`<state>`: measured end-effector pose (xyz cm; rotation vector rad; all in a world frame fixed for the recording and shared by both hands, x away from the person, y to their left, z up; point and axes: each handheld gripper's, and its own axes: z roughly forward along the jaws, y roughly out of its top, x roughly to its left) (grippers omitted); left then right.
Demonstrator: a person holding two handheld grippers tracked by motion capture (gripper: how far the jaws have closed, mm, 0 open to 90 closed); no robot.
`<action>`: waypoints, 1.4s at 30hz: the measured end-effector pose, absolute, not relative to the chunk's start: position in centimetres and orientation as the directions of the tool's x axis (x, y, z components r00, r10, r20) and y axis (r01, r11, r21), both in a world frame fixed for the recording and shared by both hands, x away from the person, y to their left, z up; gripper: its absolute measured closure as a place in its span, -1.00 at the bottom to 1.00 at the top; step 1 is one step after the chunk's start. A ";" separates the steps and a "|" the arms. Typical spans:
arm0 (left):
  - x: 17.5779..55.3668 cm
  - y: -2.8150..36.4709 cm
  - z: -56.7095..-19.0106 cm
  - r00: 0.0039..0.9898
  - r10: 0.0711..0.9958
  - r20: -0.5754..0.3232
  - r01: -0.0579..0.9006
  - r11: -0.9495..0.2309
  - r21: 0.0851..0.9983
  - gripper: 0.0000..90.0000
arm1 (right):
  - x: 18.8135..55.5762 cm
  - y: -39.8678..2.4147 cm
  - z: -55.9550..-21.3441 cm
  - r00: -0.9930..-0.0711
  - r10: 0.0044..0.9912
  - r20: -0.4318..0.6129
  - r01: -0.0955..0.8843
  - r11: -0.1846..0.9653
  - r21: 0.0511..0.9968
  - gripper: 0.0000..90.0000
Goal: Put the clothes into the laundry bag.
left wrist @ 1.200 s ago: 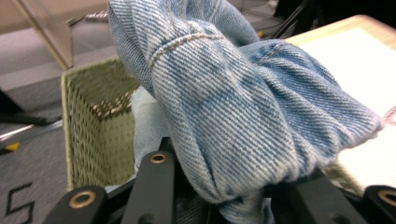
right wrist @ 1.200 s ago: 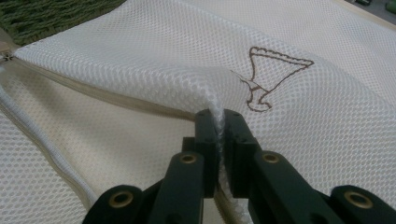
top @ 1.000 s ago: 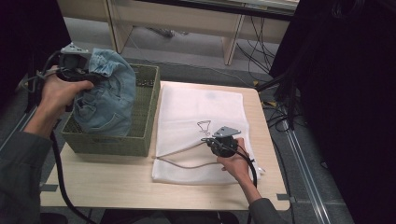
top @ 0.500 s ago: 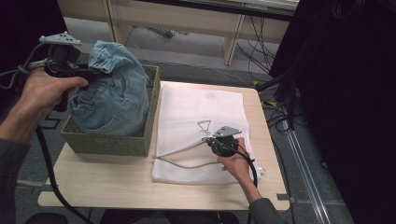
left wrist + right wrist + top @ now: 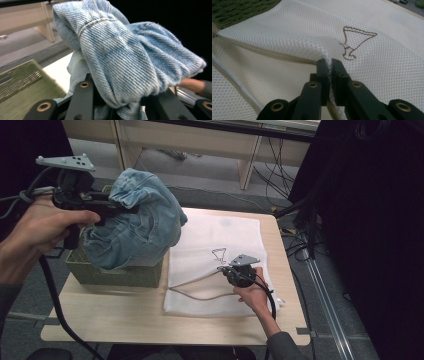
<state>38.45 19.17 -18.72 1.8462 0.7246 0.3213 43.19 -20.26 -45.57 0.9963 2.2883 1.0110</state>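
A bundle of light blue denim (image 5: 137, 222) hangs above the green woven basket (image 5: 117, 274) at the table's left. My left gripper (image 5: 127, 210) is shut on the denim, and in the left gripper view the cloth (image 5: 125, 55) bulges out between the black jaws. A white mesh bag (image 5: 220, 255) with a small brown embroidered mark (image 5: 218, 254) lies flat to the right of the basket. My right gripper (image 5: 222, 269) is shut on a pinched fold of the mesh bag (image 5: 329, 56), with its zipper edge (image 5: 269, 53) running off to the left.
The wooden table (image 5: 125, 320) has bare room along its front edge. Black cables (image 5: 55, 300) trail from both grippers. A dark curtain (image 5: 370, 220) stands at the right, and furniture legs (image 5: 247, 167) rise beyond the table's far edge.
My left gripper has lifted the denim up out of the basket and carried it toward the right. The right gripper has kept still on the mesh bag.
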 end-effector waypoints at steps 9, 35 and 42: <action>36.3 16.4 -16.6 0.856 0.501 -0.130 0.281 -0.237 0.930 0.52 | 43.3 -20.6 -45.3 -0.649 0.753 -0.107 0.429 0.478 0.766 0.92; 35.9 10.6 -28.2 0.885 0.370 -0.282 0.411 -0.338 0.846 0.50 | 43.7 -21.2 -43.9 -0.637 0.768 -0.059 0.419 0.409 0.811 0.94; 37.1 6.9 -34.0 0.877 0.344 -0.335 0.460 -0.401 0.793 0.49 | 43.6 -20.9 -42.5 -0.638 0.761 -0.115 0.379 0.440 0.814 0.95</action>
